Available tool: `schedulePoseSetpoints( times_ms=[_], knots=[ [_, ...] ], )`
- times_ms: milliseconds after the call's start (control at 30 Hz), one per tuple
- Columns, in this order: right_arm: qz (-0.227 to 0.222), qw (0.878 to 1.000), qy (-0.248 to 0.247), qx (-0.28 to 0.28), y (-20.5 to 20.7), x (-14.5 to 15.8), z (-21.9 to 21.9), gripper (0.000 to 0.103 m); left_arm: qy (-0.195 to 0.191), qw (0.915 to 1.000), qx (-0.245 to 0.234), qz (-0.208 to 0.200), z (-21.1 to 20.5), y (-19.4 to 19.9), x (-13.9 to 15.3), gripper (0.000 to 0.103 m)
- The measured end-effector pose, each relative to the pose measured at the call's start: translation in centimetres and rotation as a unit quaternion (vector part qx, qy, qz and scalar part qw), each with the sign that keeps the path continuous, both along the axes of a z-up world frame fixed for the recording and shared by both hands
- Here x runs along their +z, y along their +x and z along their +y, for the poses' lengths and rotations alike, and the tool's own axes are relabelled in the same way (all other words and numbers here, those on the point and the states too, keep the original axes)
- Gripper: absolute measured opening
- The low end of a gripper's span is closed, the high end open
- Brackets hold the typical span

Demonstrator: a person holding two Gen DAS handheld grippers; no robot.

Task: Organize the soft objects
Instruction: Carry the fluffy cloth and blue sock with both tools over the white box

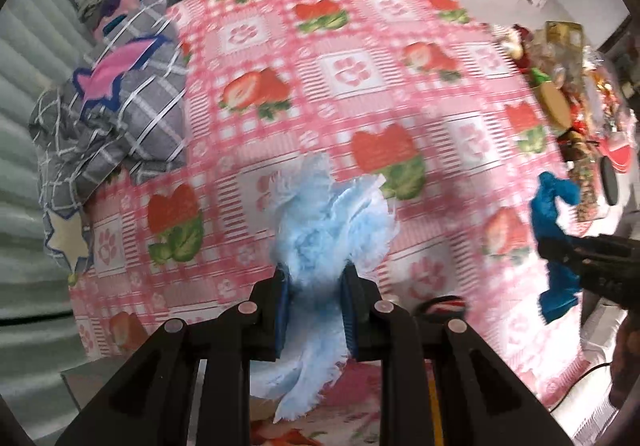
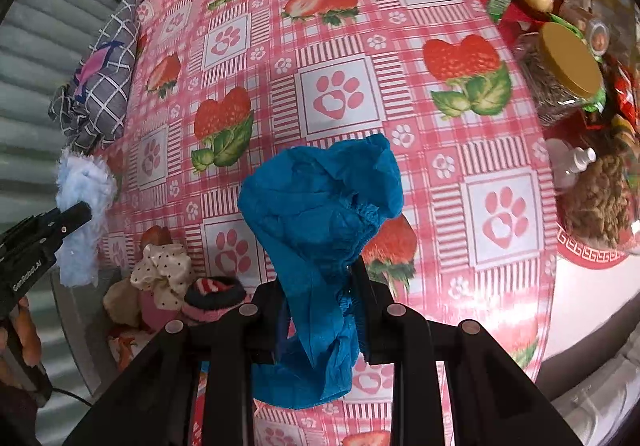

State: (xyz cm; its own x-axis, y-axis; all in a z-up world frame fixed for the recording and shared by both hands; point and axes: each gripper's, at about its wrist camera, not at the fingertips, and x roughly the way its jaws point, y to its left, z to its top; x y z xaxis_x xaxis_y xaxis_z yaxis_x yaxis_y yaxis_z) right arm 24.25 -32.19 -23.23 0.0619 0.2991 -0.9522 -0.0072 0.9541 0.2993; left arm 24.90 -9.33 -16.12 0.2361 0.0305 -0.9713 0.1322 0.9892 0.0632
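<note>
At the far left edge of the table, a grey checked bundle (image 1: 116, 114) with a pink patch lies on the strawberry cloth (image 1: 352, 70). Near it, at the near left, small soft things sit together: a cream dotted bow (image 2: 162, 274), and just right of it a dark striped sock (image 2: 214, 294).

The left gripper (image 1: 314, 306) is clamped on a pale blue fluffy cloth (image 1: 328, 218), which bulges out past the fingers and hangs down below them, held up off the table. In the right wrist view the same cloth (image 2: 82, 202) shows at the left, over the table's left edge.

The right gripper (image 2: 320, 310) is clamped on a dark blue crumpled cloth (image 2: 320, 202), lifted above the table's near middle; it droops below the fingers too.

At the far right stand a gold-lidded jar (image 2: 568, 66), a clear bottle (image 2: 572, 162) and packets on a red tray (image 2: 588, 254).
</note>
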Motion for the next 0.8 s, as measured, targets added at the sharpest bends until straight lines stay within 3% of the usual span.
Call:
schedulePoseSetpoints(
  times_ms=[500,800],
  knots=[
    [-0.009,0.999,0.028,-0.031,-7.2,3.6,-2.0,0.028,-0.053,0.9955,-0.077,-0.015,-8.5,-5.5,3.4,0.025],
    [-0.016,0.998,0.016,-0.054,-11.5,5.4,-3.6,0.028,-0.075,0.9878,-0.133,-0.033,-13.0,-8.9,6.1,0.025]
  ],
)
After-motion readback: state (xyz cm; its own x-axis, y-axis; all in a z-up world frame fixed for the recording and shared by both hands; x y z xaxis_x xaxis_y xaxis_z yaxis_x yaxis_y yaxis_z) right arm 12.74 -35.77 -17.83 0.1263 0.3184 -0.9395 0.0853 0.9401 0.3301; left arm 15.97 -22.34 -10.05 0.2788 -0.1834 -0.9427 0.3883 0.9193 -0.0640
